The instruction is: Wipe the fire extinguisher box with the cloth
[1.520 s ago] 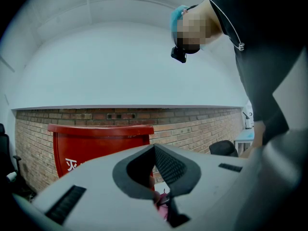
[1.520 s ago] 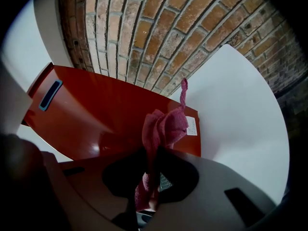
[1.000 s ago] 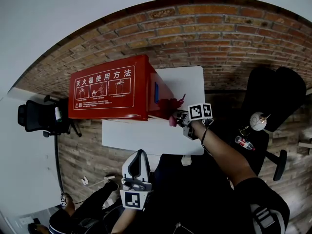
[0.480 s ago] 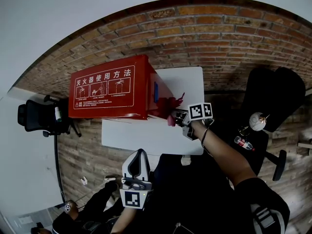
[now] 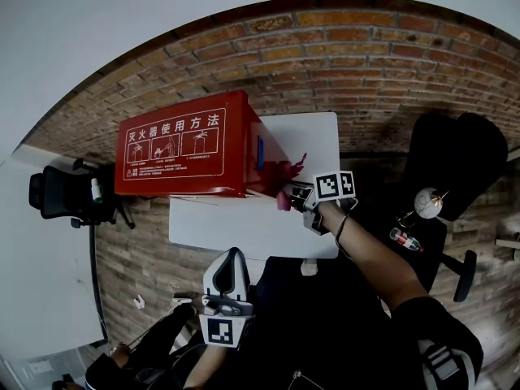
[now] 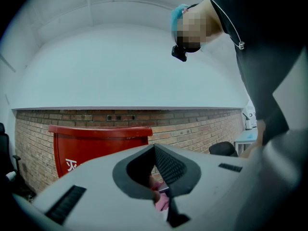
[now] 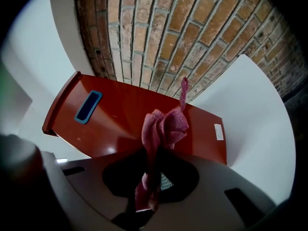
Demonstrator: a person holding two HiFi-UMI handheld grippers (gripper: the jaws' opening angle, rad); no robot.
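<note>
The red fire extinguisher box [image 5: 183, 149] lies on a white table [image 5: 252, 227], its white-printed face towards me. My right gripper [image 5: 299, 195] is at the box's right end, shut on a pink cloth [image 5: 283, 176] that touches that end. In the right gripper view the cloth [image 7: 163, 124] bunches up from the right gripper [image 7: 149, 177] against the red box [image 7: 115, 114], near its blue handle recess [image 7: 88, 106]. My left gripper [image 5: 227, 284] hangs below the table's near edge, shut and empty. In the left gripper view the left gripper [image 6: 154, 148] points towards the box [image 6: 96, 150].
A brick surface [image 5: 366, 63] lies round the table. A black office chair [image 5: 65, 195] stands at the left, another black chair [image 5: 455, 161] at the right with a bottle [image 5: 406, 239] and a white ball-shaped thing [image 5: 429, 201] beside it. A person [image 5: 146, 356] is at lower left.
The right gripper and cloth have shifted a little left and down against the box's end. The person at lower left has moved. The left gripper is still.
</note>
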